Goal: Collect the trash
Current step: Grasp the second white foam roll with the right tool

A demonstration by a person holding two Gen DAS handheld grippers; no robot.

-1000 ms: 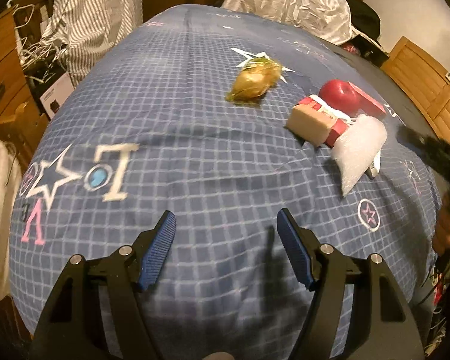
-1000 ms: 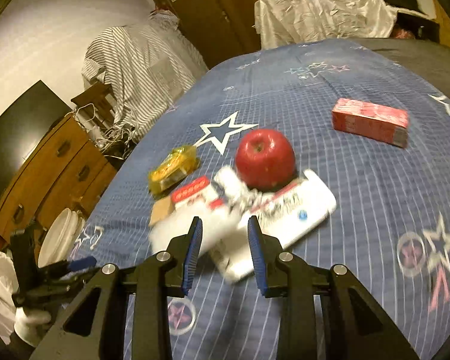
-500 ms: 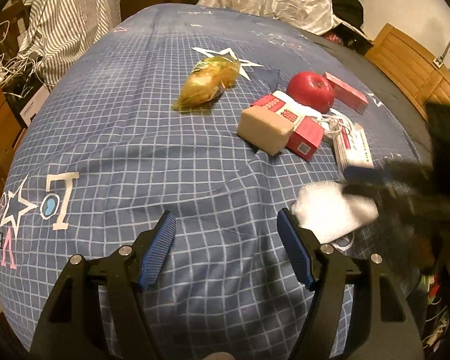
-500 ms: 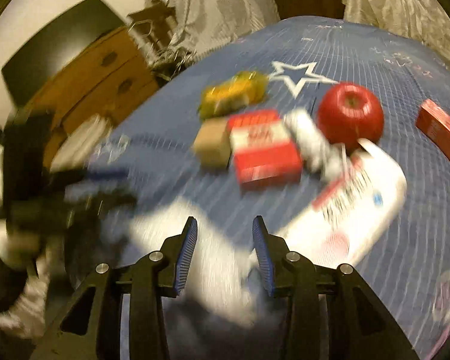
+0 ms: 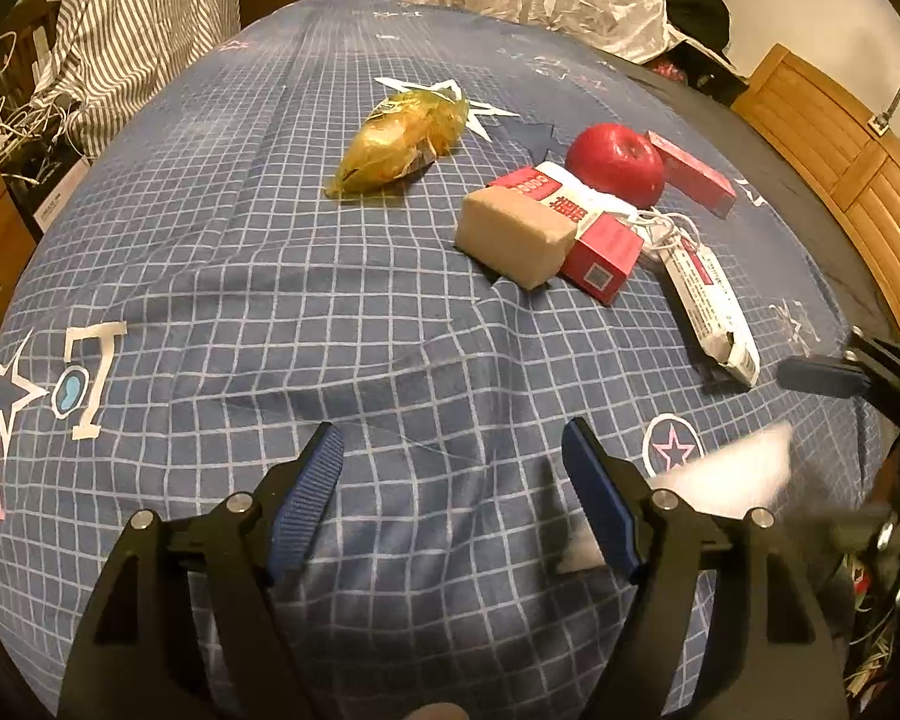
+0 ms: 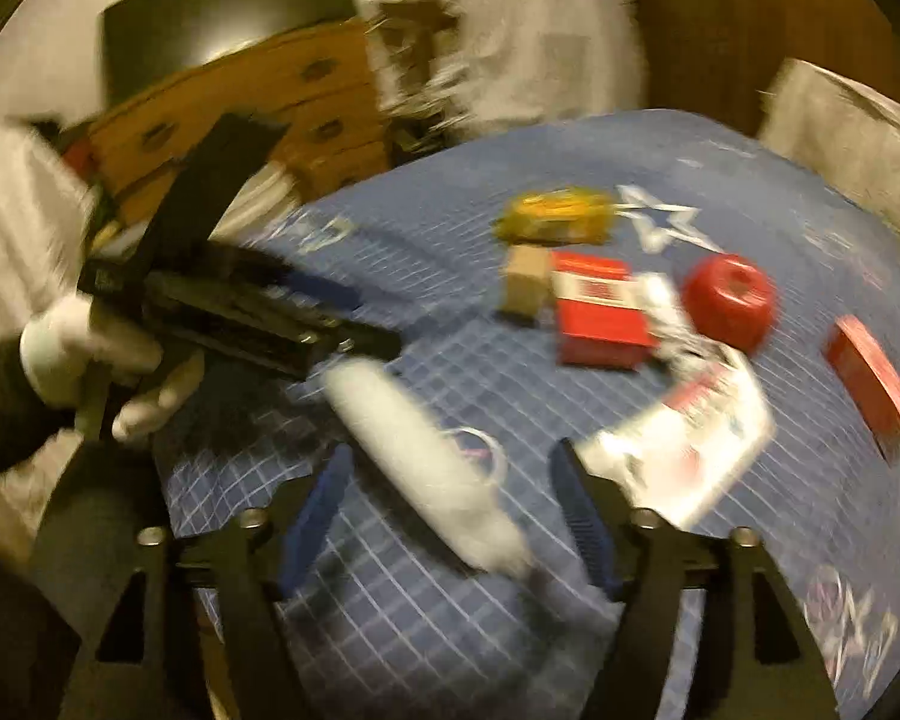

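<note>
Your right gripper point(image 6: 450, 516) has just spread its fingers wide, and the white plastic wrapper point(image 6: 426, 468), a pale, elongated, blurred piece, lies loose between them over the blue checked bed cover point(image 5: 270, 300), touching neither pad. From the red apple point(image 5: 615, 165), it sits toward you, past the long white packet point(image 5: 708, 312), near the bed's edge. Your left gripper point(image 5: 450, 510) holds its fingers wide with nothing between them.
</note>
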